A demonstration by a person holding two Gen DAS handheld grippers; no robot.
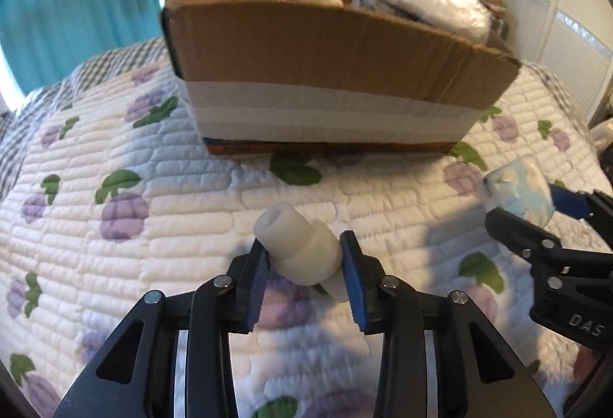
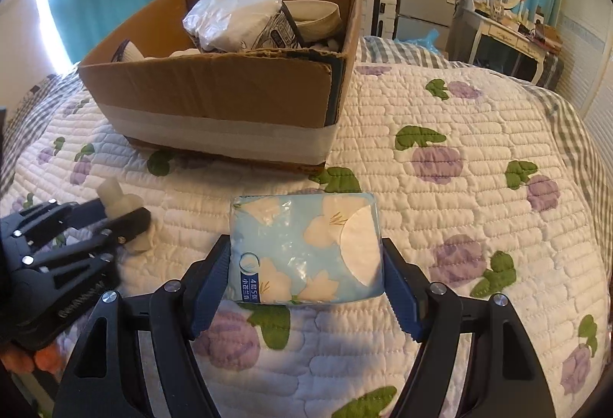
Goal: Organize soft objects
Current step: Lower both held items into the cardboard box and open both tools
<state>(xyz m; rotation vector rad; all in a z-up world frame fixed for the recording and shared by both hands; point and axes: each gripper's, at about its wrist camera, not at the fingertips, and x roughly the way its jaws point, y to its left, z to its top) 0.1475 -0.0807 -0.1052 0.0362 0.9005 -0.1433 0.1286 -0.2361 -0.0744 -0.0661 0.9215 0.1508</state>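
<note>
Two black two-finger grippers, left (image 1: 304, 257) and right (image 2: 306, 264). One brown cardboard box (image 2: 214, 88), one white squishy rubber tube (image 1: 297, 249), one blue flower-printed tissue pack (image 2: 306, 249), one quilted floral bedspread (image 2: 459, 211).

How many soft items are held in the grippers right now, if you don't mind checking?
2. The white foam piece sits between the left gripper fingers; the blue floral tissue pack is in the right gripper. More items lie in the cardboard box, some possibly hidden.
</note>
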